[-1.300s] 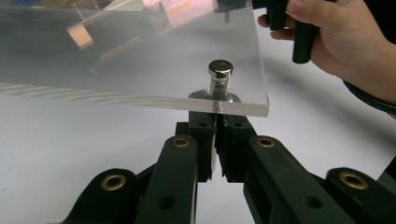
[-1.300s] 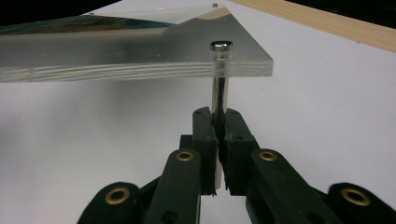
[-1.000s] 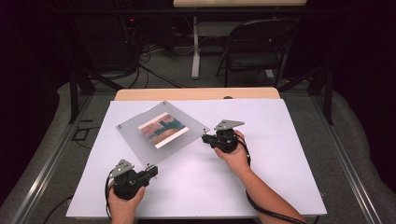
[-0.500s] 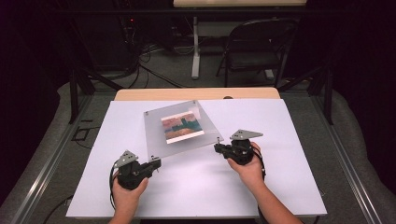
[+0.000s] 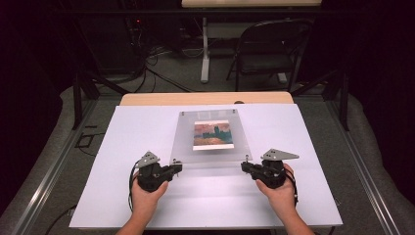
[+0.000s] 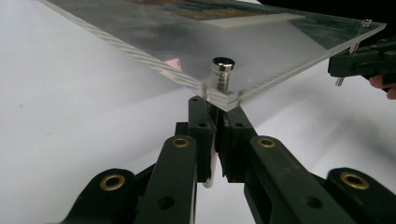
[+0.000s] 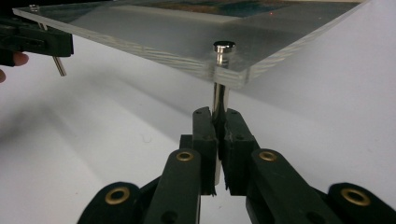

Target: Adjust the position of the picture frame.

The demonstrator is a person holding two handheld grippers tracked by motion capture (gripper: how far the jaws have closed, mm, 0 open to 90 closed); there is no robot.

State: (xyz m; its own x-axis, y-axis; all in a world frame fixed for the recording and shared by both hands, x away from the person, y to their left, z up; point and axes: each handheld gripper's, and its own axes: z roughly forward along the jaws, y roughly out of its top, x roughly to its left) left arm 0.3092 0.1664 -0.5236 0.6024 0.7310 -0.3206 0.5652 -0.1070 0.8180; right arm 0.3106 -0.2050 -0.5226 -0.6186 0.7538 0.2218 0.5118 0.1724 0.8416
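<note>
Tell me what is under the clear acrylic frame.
Under the acrylic frame, metal standoff posts hang at its near corners, each clamped in shut jaws, above the white table. The picture covers whatever lies beneath the middle.

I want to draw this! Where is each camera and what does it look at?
High view: above the table, looking down at both hands and the clear picture frame.
Left gripper view: on the left claw, which pinches a frame post.
Right gripper view: on the right claw, which pinches another post.
All share the frame.

Painting (image 5: 212, 135) detail too small to tell
</note>
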